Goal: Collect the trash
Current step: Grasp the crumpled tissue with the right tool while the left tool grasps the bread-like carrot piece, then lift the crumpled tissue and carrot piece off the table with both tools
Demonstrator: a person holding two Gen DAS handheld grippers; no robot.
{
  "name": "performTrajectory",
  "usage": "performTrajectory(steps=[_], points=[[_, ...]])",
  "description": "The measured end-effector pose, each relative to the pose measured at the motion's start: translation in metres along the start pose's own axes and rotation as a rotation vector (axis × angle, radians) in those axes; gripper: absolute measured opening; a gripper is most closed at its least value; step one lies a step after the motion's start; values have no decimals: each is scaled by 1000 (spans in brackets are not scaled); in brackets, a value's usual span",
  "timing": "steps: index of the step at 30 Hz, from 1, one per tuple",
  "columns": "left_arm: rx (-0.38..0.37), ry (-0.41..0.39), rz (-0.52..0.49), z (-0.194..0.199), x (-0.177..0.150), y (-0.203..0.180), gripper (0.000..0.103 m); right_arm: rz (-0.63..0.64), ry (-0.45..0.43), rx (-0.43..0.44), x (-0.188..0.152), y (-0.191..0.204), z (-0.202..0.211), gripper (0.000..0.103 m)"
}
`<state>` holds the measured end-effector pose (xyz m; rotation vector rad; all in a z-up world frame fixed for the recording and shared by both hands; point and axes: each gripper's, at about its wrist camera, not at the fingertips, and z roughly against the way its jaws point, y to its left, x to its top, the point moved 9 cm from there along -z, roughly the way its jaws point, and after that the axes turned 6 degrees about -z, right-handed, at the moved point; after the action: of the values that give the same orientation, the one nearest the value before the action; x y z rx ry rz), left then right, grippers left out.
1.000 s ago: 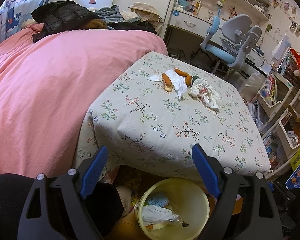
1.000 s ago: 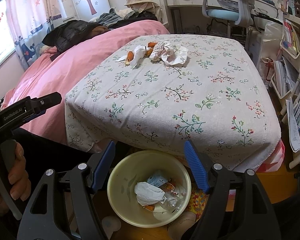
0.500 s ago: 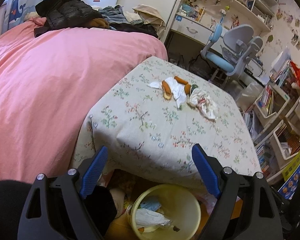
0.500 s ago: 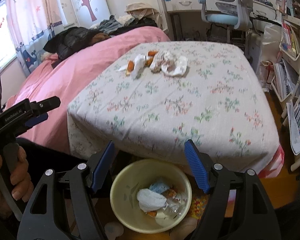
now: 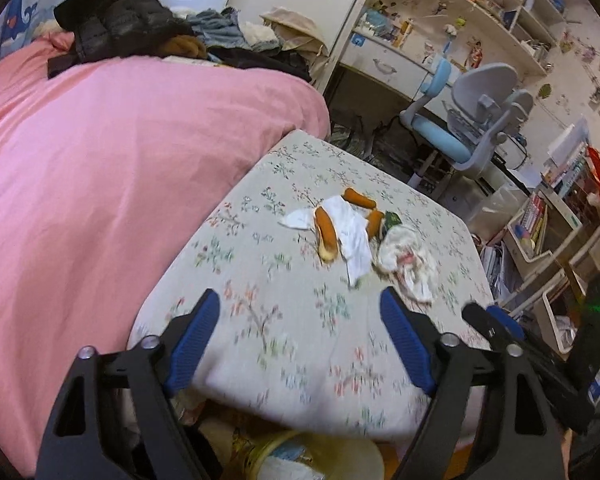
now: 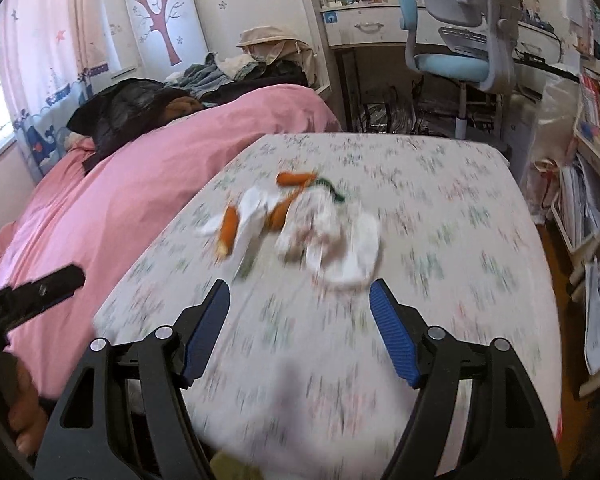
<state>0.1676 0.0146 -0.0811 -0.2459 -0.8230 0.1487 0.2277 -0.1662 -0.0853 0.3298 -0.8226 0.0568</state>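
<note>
A small heap of trash lies on the floral tablecloth [image 5: 268, 320]: orange peel pieces [image 5: 326, 230], a white tissue [image 5: 352, 240] and a crumpled stained tissue [image 5: 410, 266]. In the blurred right wrist view the same orange peel [image 6: 229, 226] and crumpled tissue [image 6: 340, 240] lie just beyond the fingertips. My left gripper [image 5: 300, 312] hangs over the near part of the table; its jaws are closing with nothing between them. My right gripper [image 6: 298, 298] is open and empty, close in front of the crumpled tissue. The rim of the yellow bin [image 5: 320, 448] shows below the table edge.
A bed with a pink cover [image 5: 100, 180] and piled clothes [image 5: 132, 24] runs along the table's left side. A blue desk chair [image 5: 472, 120] and desk stand behind it, bookshelves [image 5: 548, 224] to the right. The other gripper [image 5: 512, 344] shows at the lower right, and a hand [image 6: 16, 400] at the left.
Both grippers have moved from above the yellow bin forward over the table toward the trash heap. The bin has slid almost out of both views. The left jaws have narrowed slightly.
</note>
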Motion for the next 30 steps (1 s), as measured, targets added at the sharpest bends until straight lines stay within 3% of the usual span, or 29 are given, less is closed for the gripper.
performTrajectory(steps=[5, 11, 14, 15, 18, 20, 21, 22, 30], points=[[10, 54, -7, -42, 19, -1, 67, 4, 28, -28, 35, -9, -61, 67], [-2, 128, -68, -94, 31, -17, 62, 28, 108, -51, 43, -17, -114, 46], [9, 168, -96, -116, 29, -21, 58, 51, 146, -49, 36, -21, -129, 26], [13, 187, -107, -124, 27, -22, 55, 55, 152, -50, 35, -23, -131, 20], [19, 214, -127, -138, 26, -24, 47, 61, 157, -29, 28, -26, -128, 18], [14, 229, -149, -144, 24, -28, 35, 72, 162, -14, 24, -26, -122, 18], [7, 235, -156, -145, 22, -29, 24, 74, 165, -6, 23, -25, -118, 18], [2, 238, -160, -146, 20, -30, 22, 77, 165, -2, 21, -25, -113, 18], [-41, 222, -138, -117, 22, -23, 18, 73, 183, 61, 1, -23, -63, 18]])
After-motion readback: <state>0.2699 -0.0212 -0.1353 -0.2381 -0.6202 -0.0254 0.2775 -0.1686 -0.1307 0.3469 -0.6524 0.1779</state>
